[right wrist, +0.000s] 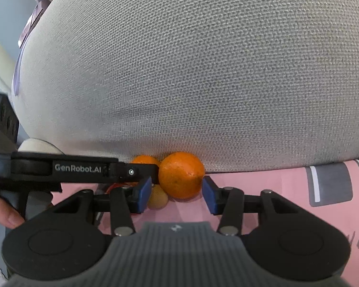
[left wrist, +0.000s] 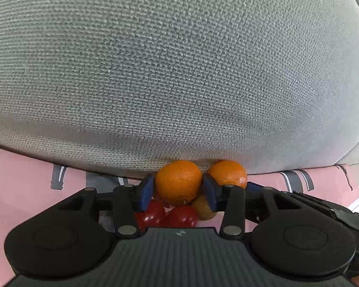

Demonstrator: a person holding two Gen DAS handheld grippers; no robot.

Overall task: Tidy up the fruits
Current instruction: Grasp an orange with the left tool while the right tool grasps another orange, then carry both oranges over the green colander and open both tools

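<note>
Fruit location: The fruits sit bunched on the pink sheet (right wrist: 263,186), pushed up against the base of the grey cushion (left wrist: 179,71). You can judge that the cushion acts as a backstop, so the round fruit does not roll away.
Left gripper (left wrist: 178,191): Its jaws flank the left orange (left wrist: 178,181), with both blue pads at or nearly at the peel. You cannot confirm from this view that they are pressing, so treat the grip as uncertain.
Right gripper (right wrist: 177,192): Its jaws are spread around the right orange (right wrist: 182,174), with visible gaps on both sides. It holds nothing.
Other fruit: Two red fruits (left wrist: 167,216) and a small yellow-brown fruit (left wrist: 203,209) lie below the left orange, touching it.
Crowding: The grippers work side by side. The left one crosses the right camera's view, just beside the right orange.
Risk: Lifting either orange will likely disturb its neighbours. Lift slowly.
</note>
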